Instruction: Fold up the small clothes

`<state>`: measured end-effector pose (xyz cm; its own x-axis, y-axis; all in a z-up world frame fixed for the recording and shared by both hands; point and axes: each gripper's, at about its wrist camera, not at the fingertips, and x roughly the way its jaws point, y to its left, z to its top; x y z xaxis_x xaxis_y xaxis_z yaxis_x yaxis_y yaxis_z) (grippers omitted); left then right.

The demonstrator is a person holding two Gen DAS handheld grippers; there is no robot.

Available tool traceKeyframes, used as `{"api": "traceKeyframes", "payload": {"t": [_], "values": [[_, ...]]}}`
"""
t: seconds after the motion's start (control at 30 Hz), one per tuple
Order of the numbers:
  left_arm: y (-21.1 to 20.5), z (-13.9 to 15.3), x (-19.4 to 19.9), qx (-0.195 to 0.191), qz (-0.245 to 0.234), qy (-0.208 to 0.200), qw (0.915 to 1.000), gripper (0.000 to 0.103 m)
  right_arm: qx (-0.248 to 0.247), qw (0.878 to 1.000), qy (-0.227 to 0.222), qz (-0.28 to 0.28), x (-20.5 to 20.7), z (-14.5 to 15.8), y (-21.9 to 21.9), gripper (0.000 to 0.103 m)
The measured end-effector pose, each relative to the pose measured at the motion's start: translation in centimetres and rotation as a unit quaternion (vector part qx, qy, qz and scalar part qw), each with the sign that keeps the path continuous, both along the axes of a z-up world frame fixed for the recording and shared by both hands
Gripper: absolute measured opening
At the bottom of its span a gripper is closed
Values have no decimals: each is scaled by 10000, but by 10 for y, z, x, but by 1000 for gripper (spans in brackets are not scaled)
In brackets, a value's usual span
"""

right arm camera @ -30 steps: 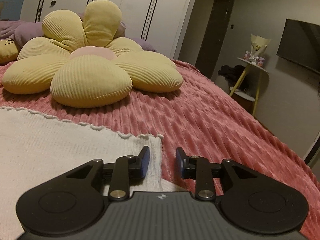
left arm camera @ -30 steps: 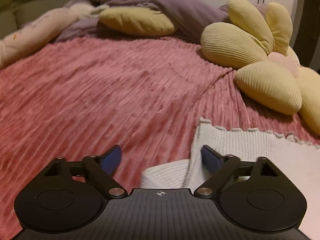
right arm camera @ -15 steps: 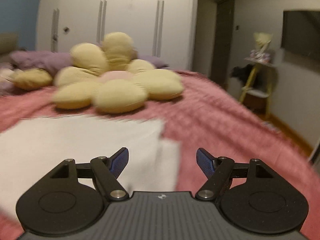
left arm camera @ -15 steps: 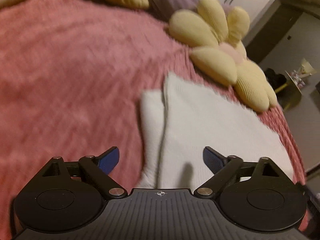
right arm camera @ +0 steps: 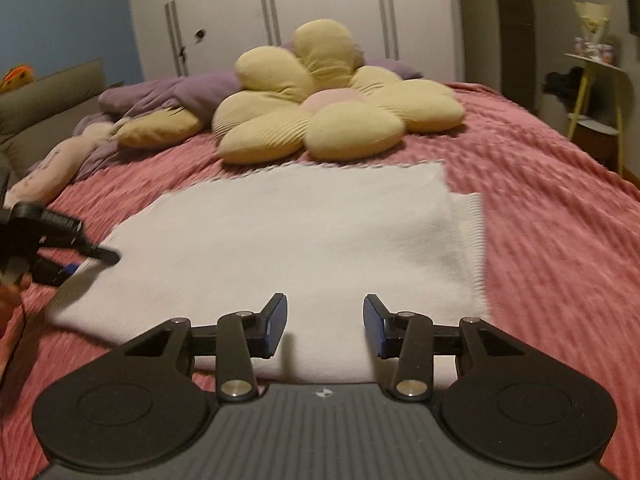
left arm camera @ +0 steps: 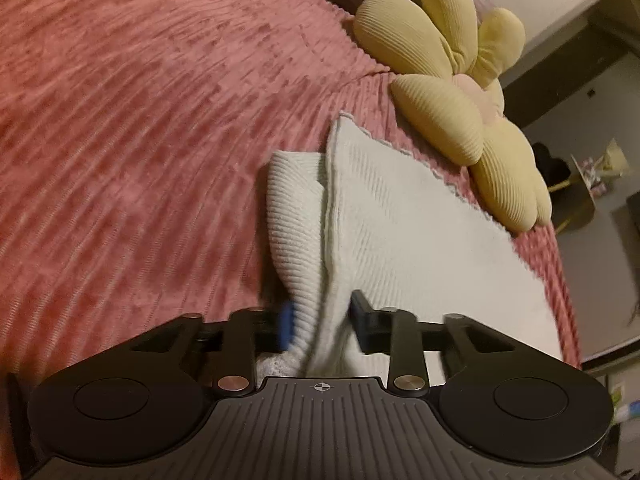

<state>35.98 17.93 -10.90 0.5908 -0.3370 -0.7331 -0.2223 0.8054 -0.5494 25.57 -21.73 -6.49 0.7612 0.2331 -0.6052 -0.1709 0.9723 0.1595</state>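
White knit garment (right arm camera: 288,248) lay flat on the pink ribbed bedspread (left arm camera: 140,128), just short of the yellow flower cushion (right arm camera: 320,120). Sleeves looked already turned in, body forming a rough rectangle, one ribbed cuff showing past each side edge. Left gripper (left arm camera: 320,328): jaws had just been closing and were clamped on the bunched near corner of the garment. Right gripper (right arm camera: 325,326): jaws had just been closing but stood apart over the near edge, gripping nothing. Judged partly done; the fold across the body remained.
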Motion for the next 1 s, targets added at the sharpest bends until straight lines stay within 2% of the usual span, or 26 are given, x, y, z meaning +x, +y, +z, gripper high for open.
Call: {"api": "traceKeyframes", "payload": {"t": [0.13,0.33,0.47,0.53,0.6,0.63,0.67,0.77,0.83,0.87,0.9,0.97,1.0], "values": [[-2,12,0,44,-94,-57,9999,23,60,9999,96,7,1,-4,1,42],[-15,53,-4,-249,-113,-388,9989,21,63,9998,72,-150,2,-2,-14,42],[-81,92,-4,22,-762,-809,9938,21,55,9995,1,-324,0,0,-27,42],[-118,98,-3,-3,-1066,-856,9906,22,69,9991,6,-414,0,-1,-33,42],[-153,94,0,145,-1296,-783,9884,23,87,9987,30,-502,0,-1,-38,42],[-170,88,2,212,-1416,-688,9873,25,105,9985,52,-539,1,-1,-40,42],[-187,77,4,274,-1533,-584,9861,33,130,9983,66,-564,0,-2,-42,42],[-208,54,-1,240,-1802,-239,9831,33,167,9981,112,-580,-1,-1,-48,42],[-198,58,-22,-55,-1795,-418,9829,38,189,9981,181,-552,-1,0,-52,42],[-189,63,-35,-89,-1712,-606,9833,48,236,9982,211,-517,-1,-1,-55,42],[-178,69,-47,-4,-1623,-807,9834,59,316,9980,260,-480,1,-1,-59,42],[-157,77,-72,550,-1323,-1138,9831,66,451,9976,335,-392,6,-1,-63,42],[-151,77,-78,829,-1216,-1149,9824,68,519,9975,332,-340,10,0,-63,42]]}}
